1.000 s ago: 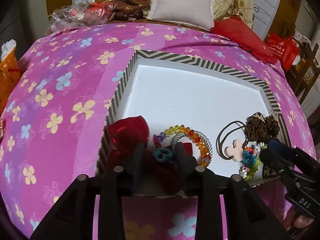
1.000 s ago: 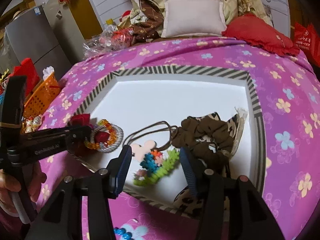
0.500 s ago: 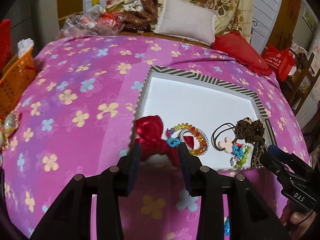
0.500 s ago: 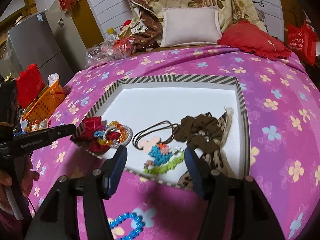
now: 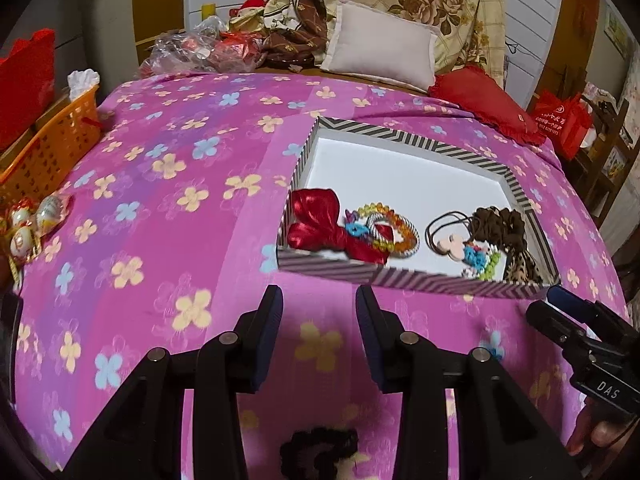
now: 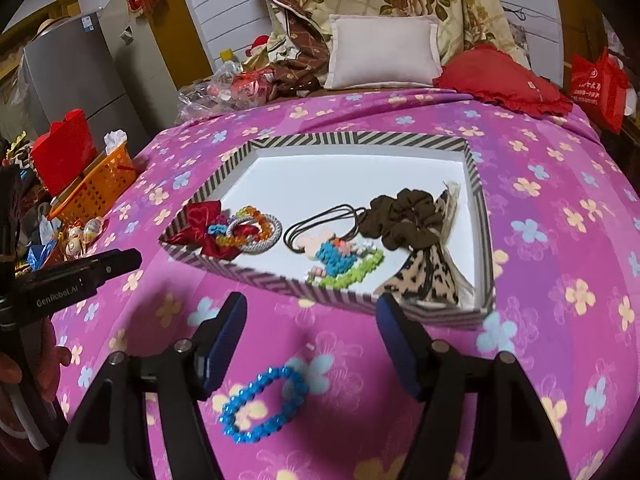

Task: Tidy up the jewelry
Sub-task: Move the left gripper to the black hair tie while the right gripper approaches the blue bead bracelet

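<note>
A striped-rim box point(image 5: 400, 133) point(image 6: 352, 139) with a white floor lies on the pink flowered bedspread. In it lie a red bow point(image 5: 320, 222) point(image 6: 200, 224), a bead bracelet with a silver ring point(image 5: 394, 232) point(image 6: 256, 232), a pink charm on a brown cord point(image 6: 316, 240), a green and blue bead piece point(image 6: 344, 264) and a brown scrunchie point(image 5: 498, 226) point(image 6: 404, 216). My left gripper point(image 5: 318, 300) is open and empty in front of the box. My right gripper point(image 6: 312, 316) is open above a blue bead bracelet point(image 6: 262, 404) on the bedspread. A black scrunchie point(image 5: 320, 450) lies under the left gripper.
An orange basket point(image 5: 52, 140) point(image 6: 96, 184) stands at the bed's left edge, with small wrapped trinkets point(image 5: 24, 228) beside it. A white pillow point(image 6: 384, 52), a red cushion point(image 6: 504, 80) and a heap of bags and cloth point(image 5: 224, 48) lie at the far end.
Both grippers have drawn back from the box toward the near edge. The left gripper has let go of the red bow, which now lies in the box's left corner.
</note>
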The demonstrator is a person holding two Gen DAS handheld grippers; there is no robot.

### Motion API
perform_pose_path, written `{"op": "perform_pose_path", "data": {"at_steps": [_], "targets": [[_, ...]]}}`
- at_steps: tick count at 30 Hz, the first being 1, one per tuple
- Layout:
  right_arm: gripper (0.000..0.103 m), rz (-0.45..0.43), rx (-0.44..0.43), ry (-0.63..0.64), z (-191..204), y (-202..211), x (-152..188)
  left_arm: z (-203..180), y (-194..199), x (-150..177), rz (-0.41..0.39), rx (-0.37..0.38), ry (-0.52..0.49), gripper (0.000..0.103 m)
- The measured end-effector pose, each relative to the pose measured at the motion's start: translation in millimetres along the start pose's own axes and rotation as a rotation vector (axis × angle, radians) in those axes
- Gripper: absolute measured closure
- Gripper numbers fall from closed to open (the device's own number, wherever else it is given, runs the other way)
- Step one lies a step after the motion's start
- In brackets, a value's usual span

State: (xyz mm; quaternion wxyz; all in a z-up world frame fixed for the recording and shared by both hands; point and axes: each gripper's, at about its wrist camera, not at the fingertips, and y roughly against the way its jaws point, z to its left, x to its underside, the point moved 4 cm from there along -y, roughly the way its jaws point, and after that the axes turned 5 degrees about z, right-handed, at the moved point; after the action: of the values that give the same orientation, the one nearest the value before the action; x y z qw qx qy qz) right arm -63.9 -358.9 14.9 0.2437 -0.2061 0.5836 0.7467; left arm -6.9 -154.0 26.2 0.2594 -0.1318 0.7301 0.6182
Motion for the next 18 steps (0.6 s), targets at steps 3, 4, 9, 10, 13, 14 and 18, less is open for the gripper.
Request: {"op": "perform_pose_path", "data": {"at_steps": [3,4,9,10,13,14,18], "targets": [[0.032,0.003,-0.004,0.007,4,4,7,-1,5,9,-0.006,-0.008,-0.005,0.076],[0.032,0.005,-0.002,0.011,5,4,9,-1,7,12,-0.008,-0.012,-0.008,0.075],[0.032,0.014,0.000,0.018,10,7,19,-1,14,26,-0.014,-0.024,-0.014,0.075],[0.032,0.016,0.002,0.019,11,8,21,-1,14,29,-0.013,-0.026,-0.015,0.075],[0.030,0.028,0.011,0.020,12,8,28,0,15,37,-0.005,-0.027,-0.019,0.075],[0.030,0.032,0.012,0.020,12,8,29,1,15,39,-0.003,-0.028,-0.018,0.075],[0.030,0.046,0.017,0.022,12,8,36,3,18,47,0.005,-0.017,-0.011,0.075]]}}
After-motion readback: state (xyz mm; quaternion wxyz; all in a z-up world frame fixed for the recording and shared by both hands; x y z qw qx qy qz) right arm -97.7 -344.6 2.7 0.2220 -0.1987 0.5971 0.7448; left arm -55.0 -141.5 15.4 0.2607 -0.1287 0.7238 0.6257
